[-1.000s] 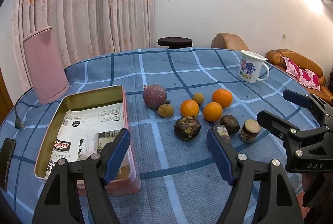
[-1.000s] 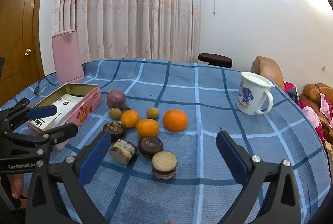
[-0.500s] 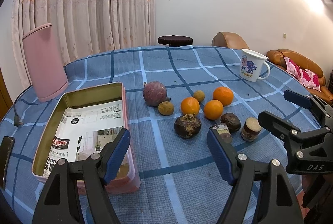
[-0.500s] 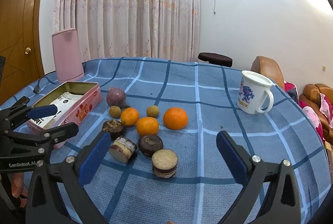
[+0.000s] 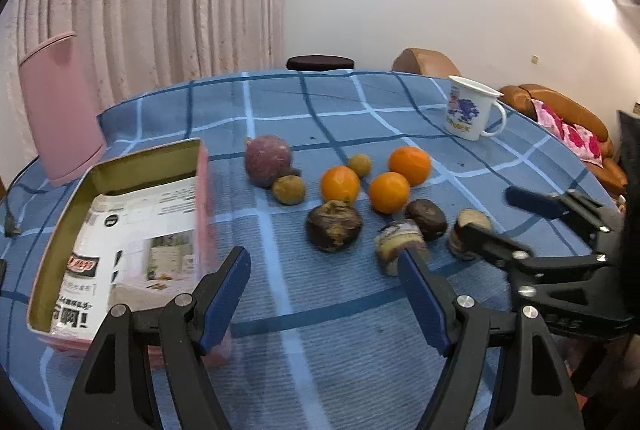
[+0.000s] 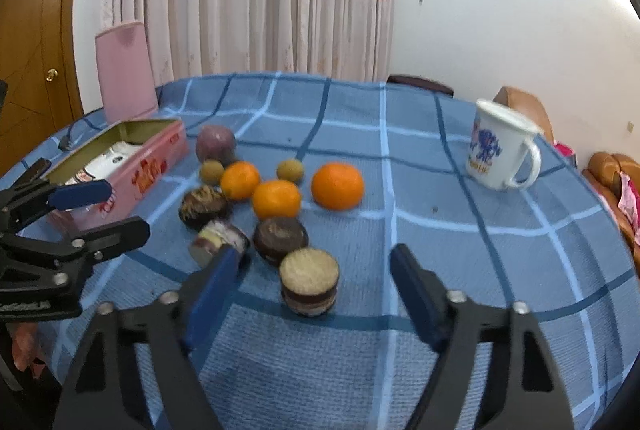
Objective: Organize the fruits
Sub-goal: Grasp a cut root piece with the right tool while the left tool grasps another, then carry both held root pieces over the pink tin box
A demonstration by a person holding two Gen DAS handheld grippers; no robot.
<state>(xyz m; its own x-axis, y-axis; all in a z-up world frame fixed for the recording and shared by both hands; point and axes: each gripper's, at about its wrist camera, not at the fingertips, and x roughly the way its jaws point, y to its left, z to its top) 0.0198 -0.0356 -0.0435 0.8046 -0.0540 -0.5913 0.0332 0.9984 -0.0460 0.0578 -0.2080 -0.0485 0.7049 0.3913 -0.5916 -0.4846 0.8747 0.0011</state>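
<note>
The right gripper (image 6: 316, 272) is hovering over the blue checked tablecloth (image 6: 460, 262) with its jaws parted and nothing clamped. The jaws have just been closing. A cut fruit stump (image 6: 309, 280) is standing upright between the two blue pads, and neither pad is touching it.

The left gripper (image 5: 324, 296) is standing released, its jaws wide apart and empty, above bare cloth just in front of the fruit group.

Taking the pink tin (image 5: 120, 230) as the landmark:
- The tin is lying open on the cloth, with printed paper inside it.
- All fruit is lying outside the tin, to its right in the left wrist view.
- The purple round fruit (image 5: 267, 165) is lying nearest the tin, with a small brown fruit (image 5: 289, 189) touching it.
- Three oranges (image 5: 389, 192) are lying further from the tin, with another small brown fruit (image 5: 359, 165) among them.
- Dark brown fruits (image 5: 334, 225) and cut pieces (image 5: 400, 244) are forming the front row, near the grippers.
- The white mug (image 5: 470, 114) is standing well apart from the tin, beyond the fruit.
- A pink upright container (image 5: 60, 110) is standing behind the tin.
</note>
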